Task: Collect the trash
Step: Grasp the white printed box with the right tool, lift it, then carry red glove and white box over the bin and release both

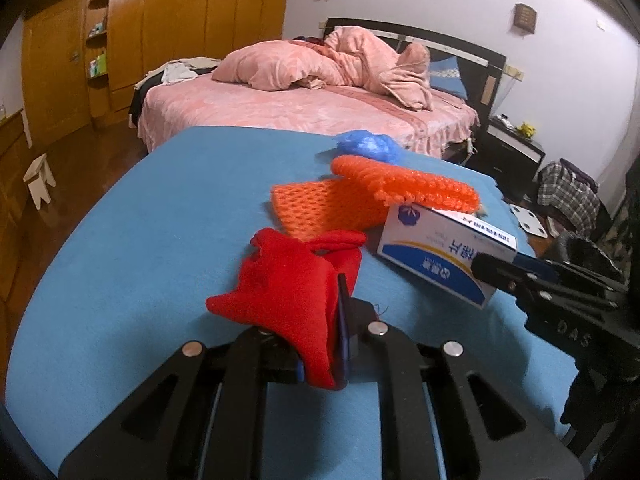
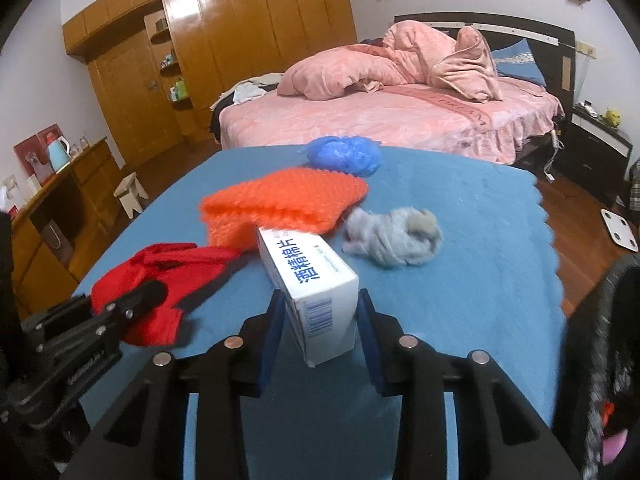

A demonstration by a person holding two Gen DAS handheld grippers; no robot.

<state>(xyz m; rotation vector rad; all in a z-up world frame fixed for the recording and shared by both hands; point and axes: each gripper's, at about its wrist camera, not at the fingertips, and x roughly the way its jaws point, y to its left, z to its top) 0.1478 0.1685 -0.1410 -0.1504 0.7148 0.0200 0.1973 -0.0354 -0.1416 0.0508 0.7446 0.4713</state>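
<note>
Trash lies on a table with a blue cloth [image 1: 160, 220]. My left gripper [image 1: 332, 300] is shut on a red cloth pouch [image 1: 288, 280], which drapes over its left finger. My right gripper [image 2: 320, 300] is shut on a white and blue carton [image 2: 308, 280], with a pad against each side. In the left wrist view the carton [image 1: 436, 248] is tilted, with the right gripper [image 1: 492, 268] at its near end. Behind it lie an orange bubble-wrap piece [image 2: 280, 200], an orange foam net [image 1: 320, 208], a crumpled blue plastic bag [image 2: 344, 154] and a grey wad [image 2: 392, 236].
A pink bed [image 2: 380, 120] stands beyond the table's far edge. A wooden wardrobe [image 2: 240, 32] lines the back wall. A small stool [image 2: 130, 196] and a low cabinet with a kettle [image 2: 60, 152] are on the left. A white scale [image 2: 620, 228] lies on the floor to the right.
</note>
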